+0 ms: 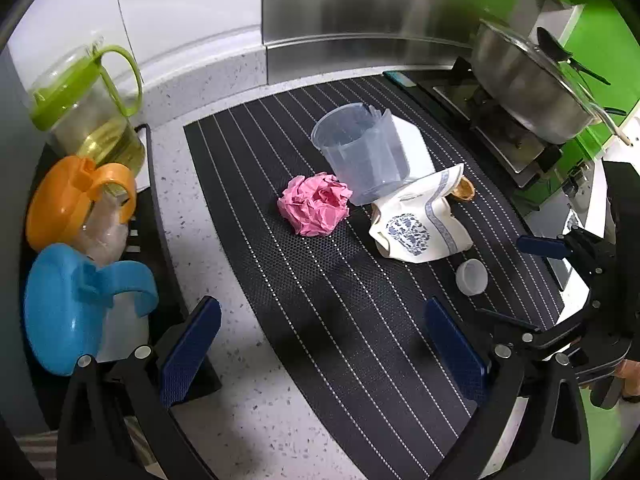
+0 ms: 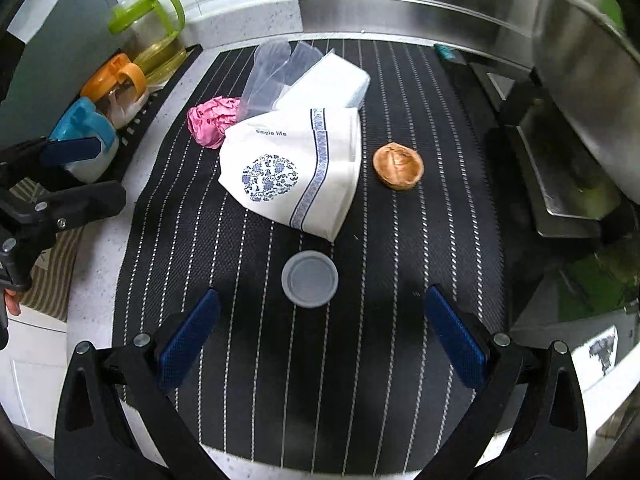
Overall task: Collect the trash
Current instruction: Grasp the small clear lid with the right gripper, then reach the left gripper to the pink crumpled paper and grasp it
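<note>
Left wrist view: the left gripper (image 1: 320, 344) hangs over the striped mat (image 1: 320, 280), its blue pads spread wide with nothing between them. Ahead on the mat lies a crumpled pink paper ball (image 1: 314, 210), just beside a clear plastic cup (image 1: 362, 152) that leans on a white packet. Right of the ball sits a white bag with blue print (image 1: 418, 226), a brown shell (image 1: 464, 190) peeking out behind it, and nearer the camera a small white cap (image 1: 472, 276). Three lidded jugs — green (image 1: 86, 100), orange (image 1: 80, 200), blue (image 1: 80, 304) — stand along the left edge.

Right wrist view: the right gripper (image 2: 322, 344) is likewise spread apart and empty, hovering just short of the small white cap (image 2: 310, 278). Beyond it the white bag (image 2: 296, 172) lies on the mat, the brown shell (image 2: 398, 166) near its right side — the pink ball (image 2: 212, 120) at its far left corner
</note>
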Motion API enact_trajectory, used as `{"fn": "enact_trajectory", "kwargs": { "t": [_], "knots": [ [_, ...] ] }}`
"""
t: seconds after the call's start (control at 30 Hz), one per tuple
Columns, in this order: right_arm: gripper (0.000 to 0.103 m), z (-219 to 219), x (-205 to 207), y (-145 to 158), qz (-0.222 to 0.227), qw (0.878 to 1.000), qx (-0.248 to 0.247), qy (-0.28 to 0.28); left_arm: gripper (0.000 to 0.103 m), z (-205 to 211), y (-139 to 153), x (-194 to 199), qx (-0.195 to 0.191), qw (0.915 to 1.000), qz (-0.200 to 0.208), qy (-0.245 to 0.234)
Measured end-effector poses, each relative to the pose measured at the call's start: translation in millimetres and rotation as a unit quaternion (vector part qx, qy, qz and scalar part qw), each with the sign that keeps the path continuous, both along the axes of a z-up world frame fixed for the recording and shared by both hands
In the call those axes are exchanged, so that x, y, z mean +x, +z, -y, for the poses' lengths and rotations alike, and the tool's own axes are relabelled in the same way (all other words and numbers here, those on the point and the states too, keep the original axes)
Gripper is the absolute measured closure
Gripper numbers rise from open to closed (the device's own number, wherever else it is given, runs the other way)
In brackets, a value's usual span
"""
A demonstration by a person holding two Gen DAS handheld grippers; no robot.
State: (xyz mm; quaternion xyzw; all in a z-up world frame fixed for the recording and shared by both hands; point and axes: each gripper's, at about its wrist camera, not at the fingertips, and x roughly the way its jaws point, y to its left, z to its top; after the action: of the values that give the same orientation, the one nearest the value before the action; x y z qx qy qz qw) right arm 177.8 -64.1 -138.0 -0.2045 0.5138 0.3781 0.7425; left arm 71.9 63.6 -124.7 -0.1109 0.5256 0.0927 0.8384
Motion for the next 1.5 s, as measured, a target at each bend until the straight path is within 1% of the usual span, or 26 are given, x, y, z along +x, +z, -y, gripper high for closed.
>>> {"fn": "enact_trajectory", "kwargs": {
  "t": [0.07,0.1,0.17,0.23,0.27,0.3,0.33,0.37,0.57,0.8,1.0,1.07,1.17,1.27,1.33,1.37,1.4,1.5],
  "knots": [
    [0.017,-3,3,-5,-0.006,1.0,-0.003,0.003,0.005,-1,-2,3,-0.002,1.0,-0.002,0.001],
    [0.028,-4,5,-7,-0.009,1.0,-0.008,0.004,0.005,-2,-4,4,-0.003,1.0,-0.003,0.001],
    [0.032,-6,8,-13,-0.018,1.0,-0.013,0.005,0.005,-2,-5,6,-0.005,1.0,-0.004,0.001],
    [0.04,-6,8,-13,-0.013,1.0,-0.013,0.007,0.005,-3,-7,8,-0.007,1.0,-0.005,0.001],
    [0.041,-5,9,-13,-0.011,1.0,-0.015,0.007,0.005,-4,-8,9,-0.008,0.9999,-0.006,0.001],
    [0.051,-5,9,-13,-0.009,1.0,-0.015,0.007,0.005,-4,-9,10,-0.009,0.9999,-0.006,0.001],
    [0.065,-5,10,-12,-0.006,1.0,-0.016,0.005,0.005,-4,-9,11,-0.01,0.9999,-0.007,0.001],
    [0.071,-5,11,-12,-0.006,1.0,-0.016,0.006,0.005,-4,-10,12,-0.011,0.9999,-0.007,0.002],
    [0.071,-1,13,-3,-0.011,1.0,-0.006,0.004,0.005,-5,-9,18,-0.013,0.9999,-0.005,0.002],
    [0.071,9,11,13,-0.019,1.0,0.015,-0.004,0.005,-14,-10,33,-0.014,0.9998,0.0,0.017],
    [0.071,16,13,19,-0.02,0.999,0.023,-0.012,0.005,-28,-15,51,-0.013,0.9993,0.002,0.036],
    [0.071,18,14,21,-0.018,0.999,0.025,-0.014,0.005,-30,-16,57,-0.013,0.9992,0.004,0.036],
    [0.071,21,16,23,-0.016,0.999,0.026,-0.017,0.005,-33,-20,65,-0.026,0.9989,0.002,0.038],
    [0.071,24,19,24,-0.015,0.999,0.028,-0.022,0.006,-32,-24,72,-0.02,0.9993,0.0,0.032],
    [0.071,26,19,24,-0.015,0.999,0.028,-0.023,0.013,-34,-29,75,-0.023,0.9992,-0.007,0.032],
    [0.071,26,20,24,-0.015,0.999,0.028,-0.024,0.02,-35,-32,77,-0.023,0.9991,-0.013,0.033],
    [0.071,26,21,24,-0.016,0.999,0.028,-0.025,0.025,-37,-34,77,-0.025,0.9989,-0.016,0.035],
    [0.071,27,22,23,-0.017,0.999,0.028,-0.027,0.03,-40,-38,77,-0.029,0.9987,-0.022,0.037]
  ]
}}
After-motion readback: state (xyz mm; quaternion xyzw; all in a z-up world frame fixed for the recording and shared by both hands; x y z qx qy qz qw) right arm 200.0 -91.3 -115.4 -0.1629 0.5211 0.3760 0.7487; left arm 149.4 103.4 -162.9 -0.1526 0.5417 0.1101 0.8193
